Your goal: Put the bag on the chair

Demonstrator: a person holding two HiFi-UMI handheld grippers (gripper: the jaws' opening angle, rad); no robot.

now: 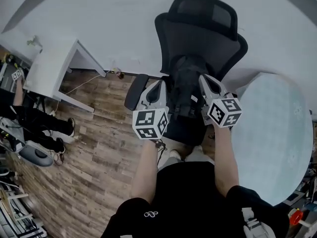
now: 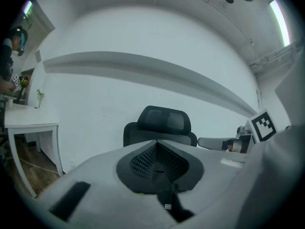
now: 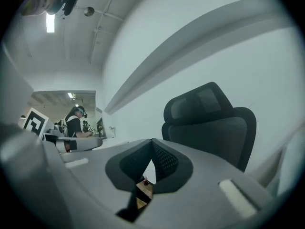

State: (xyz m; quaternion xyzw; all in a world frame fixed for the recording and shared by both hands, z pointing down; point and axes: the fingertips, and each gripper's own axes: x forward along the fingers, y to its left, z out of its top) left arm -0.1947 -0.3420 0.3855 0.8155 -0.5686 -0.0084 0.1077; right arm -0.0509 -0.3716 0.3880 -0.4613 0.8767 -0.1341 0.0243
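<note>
A black office chair (image 1: 198,29) stands against the white wall. A black bag (image 1: 184,90) sits upright over its seat, against the backrest. My left gripper (image 1: 162,86) is at the bag's left side and my right gripper (image 1: 204,79) at its right side. In the left gripper view the jaws (image 2: 156,142) are shut, and a black strap (image 2: 170,202) with a small tag runs down between them. In the right gripper view the jaws (image 3: 152,141) meet at the tips, with a dark strip of strap (image 3: 127,206) low between them. Both views face the chair's headrest (image 2: 164,120) (image 3: 209,113).
A white desk (image 1: 49,68) stands at the left over the wood floor (image 1: 94,148). A pale round table (image 1: 277,133) is close on the right. Someone's legs and shoes (image 1: 34,120) are at the far left. Another person (image 3: 76,120) stands in the background.
</note>
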